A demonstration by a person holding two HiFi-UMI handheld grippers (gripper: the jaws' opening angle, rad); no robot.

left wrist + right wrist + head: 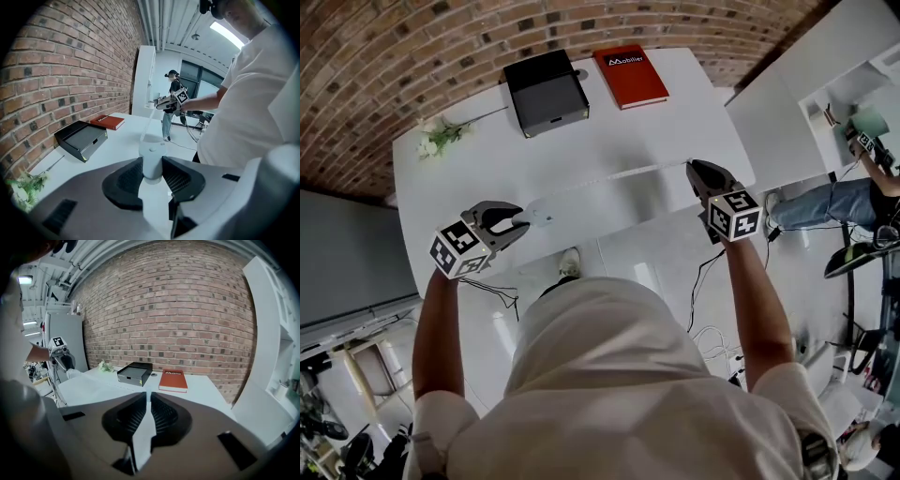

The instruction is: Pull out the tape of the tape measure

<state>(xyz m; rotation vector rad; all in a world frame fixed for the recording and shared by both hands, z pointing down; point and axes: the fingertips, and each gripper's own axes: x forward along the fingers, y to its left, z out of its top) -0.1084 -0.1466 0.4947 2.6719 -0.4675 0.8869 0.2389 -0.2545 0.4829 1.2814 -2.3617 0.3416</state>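
A white tape measure case [538, 215] is clamped in my left gripper [523, 223] near the table's front left edge. Its pale tape [619, 175] stretches right across the white table [609, 131] to my right gripper [692, 169], which is shut on the tape's end. In the left gripper view the case [152, 157] sits between the dark pads [126, 180], and the tape [147, 124] runs off toward the right gripper [169, 101]. In the right gripper view the tape [145, 427] is pinched between the nearly closed jaws of my right gripper [149, 401], with the left gripper [61, 352] far off at the left.
A black open box [547, 91] and a red book [630, 75] lie at the table's far side against the brick wall. A small bunch of flowers [441, 138] lies at the far left. A white cabinet [787, 103] stands to the right, with another person [853, 187] beyond it.
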